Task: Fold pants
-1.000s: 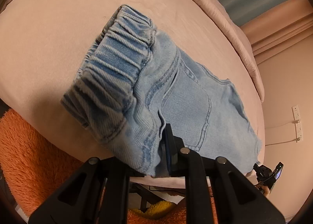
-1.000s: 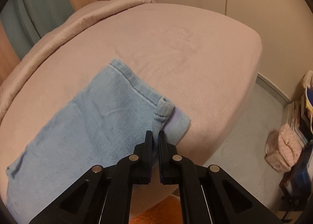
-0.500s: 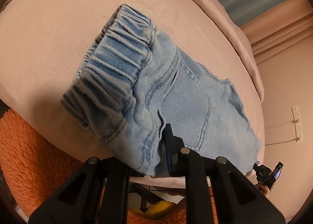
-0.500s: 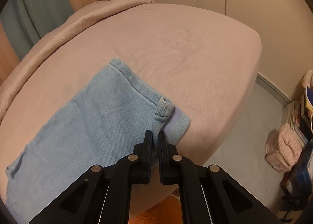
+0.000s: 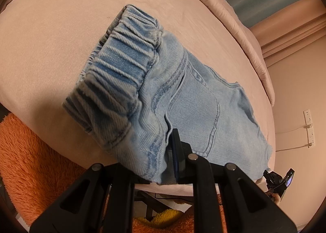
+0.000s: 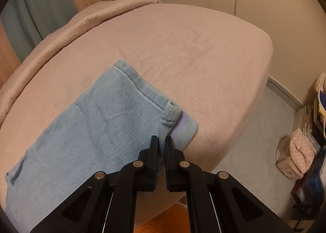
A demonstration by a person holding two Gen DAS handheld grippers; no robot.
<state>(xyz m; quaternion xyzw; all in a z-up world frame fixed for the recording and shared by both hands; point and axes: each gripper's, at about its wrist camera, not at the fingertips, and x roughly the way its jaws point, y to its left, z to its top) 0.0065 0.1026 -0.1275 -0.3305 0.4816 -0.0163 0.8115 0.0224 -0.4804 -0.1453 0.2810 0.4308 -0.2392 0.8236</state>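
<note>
Light blue denim pants [image 5: 193, 100] lie on a pink bed [image 5: 61, 29]. In the left wrist view my left gripper [image 5: 163, 151] is shut on the near edge of the pants just below the gathered elastic waistband [image 5: 122, 66]; the cloth covers its left finger. In the right wrist view my right gripper [image 6: 161, 141] is shut on the hem end of the pants [image 6: 91, 127], beside a curled hem corner [image 6: 170, 114], near the bed's front edge.
An orange shaggy rug [image 5: 30, 161] lies on the floor below the bed. A rolled pink blanket [image 6: 61, 31] lines the bed's far side by the curtains. A patterned bag [image 6: 295, 155] and stacked books [image 6: 311, 119] stand on the floor at the right.
</note>
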